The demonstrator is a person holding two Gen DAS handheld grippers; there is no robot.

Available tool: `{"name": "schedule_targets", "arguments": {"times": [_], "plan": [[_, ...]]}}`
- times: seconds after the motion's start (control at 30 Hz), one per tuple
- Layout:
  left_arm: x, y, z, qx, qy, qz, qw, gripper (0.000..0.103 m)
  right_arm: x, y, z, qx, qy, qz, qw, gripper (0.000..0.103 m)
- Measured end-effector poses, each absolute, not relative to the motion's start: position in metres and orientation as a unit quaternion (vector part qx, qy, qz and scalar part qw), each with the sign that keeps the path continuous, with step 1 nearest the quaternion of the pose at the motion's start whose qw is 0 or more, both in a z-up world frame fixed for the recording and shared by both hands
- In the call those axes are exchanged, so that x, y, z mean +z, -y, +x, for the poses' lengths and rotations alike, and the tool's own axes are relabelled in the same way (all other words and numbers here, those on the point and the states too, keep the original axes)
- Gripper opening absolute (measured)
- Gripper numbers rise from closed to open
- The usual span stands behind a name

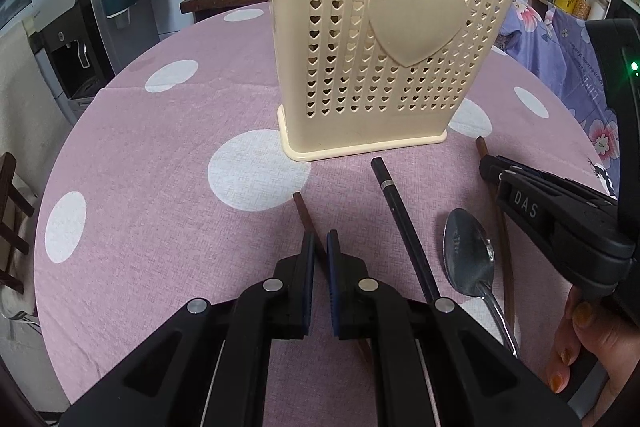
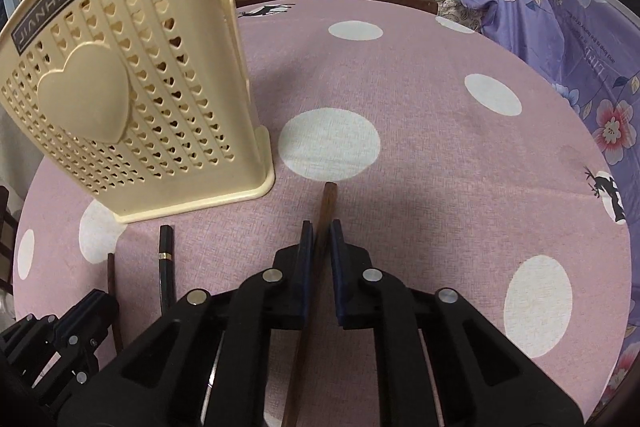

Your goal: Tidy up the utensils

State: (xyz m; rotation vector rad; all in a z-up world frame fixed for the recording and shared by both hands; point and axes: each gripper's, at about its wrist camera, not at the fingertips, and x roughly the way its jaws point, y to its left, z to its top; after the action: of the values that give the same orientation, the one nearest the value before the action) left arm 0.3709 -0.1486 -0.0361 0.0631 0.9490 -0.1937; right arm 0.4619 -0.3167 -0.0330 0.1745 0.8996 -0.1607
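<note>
Left gripper (image 1: 320,241): we hold it angled downward, jaws nearly together.
Right gripper (image 2: 321,231): angled downward, jaws nearly together.
Hand (image 1: 580,343): ours, behind the right gripper.

Utensil holder (image 1: 384,39): cream plastic, upright on the table, walls pierced with rows of small heart holes, a large raised heart on its front, a dark label reading JIANHAO near the rim
Black chopstick (image 1: 404,227): thin, with a metal band near its end, lying flat just in front of the holder's base, its end pointing toward the holder
Metal spoon (image 1: 470,255): lying flat in front of the holder, right of the black chopstick, its bowl end toward the holder
Brown chopstick (image 2: 326,211): wooden, in front of the holder's right corner, between two blue pads
Second brown chopstick (image 1: 302,209): wooden, in front of the holder's left corner, left of the black chopstick, likewise between blue pads
</note>
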Motion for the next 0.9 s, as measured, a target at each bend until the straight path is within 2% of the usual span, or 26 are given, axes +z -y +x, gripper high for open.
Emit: {"name": "schedule_targets", "arguments": {"times": [0.2,0.3,0.57,0.9], "plan": [[-0.036,0.148,0.37,-0.093,-0.455,0.029,0.885,0.007,-0.028,0.327,0.459,-0.074,-0.421,0.107,0.898,0.009],[-0.034,0.146,0.37,-0.093,-0.451,0.025,0.888,0.002,-0.021,0.331,0.456,-0.072,-0.41,0.106,0.903,0.009],[-0.023,0.146,0.371,-0.098,-0.438,0.024,0.893,0.002,0.004,0.342,0.443,-0.065,-0.373,0.106,0.919,0.009],[0.029,0.13,0.362,-0.112,-0.383,0.004,0.917,0.002,0.052,0.355,0.41,-0.044,-0.315,0.113,0.941,0.008]]}}
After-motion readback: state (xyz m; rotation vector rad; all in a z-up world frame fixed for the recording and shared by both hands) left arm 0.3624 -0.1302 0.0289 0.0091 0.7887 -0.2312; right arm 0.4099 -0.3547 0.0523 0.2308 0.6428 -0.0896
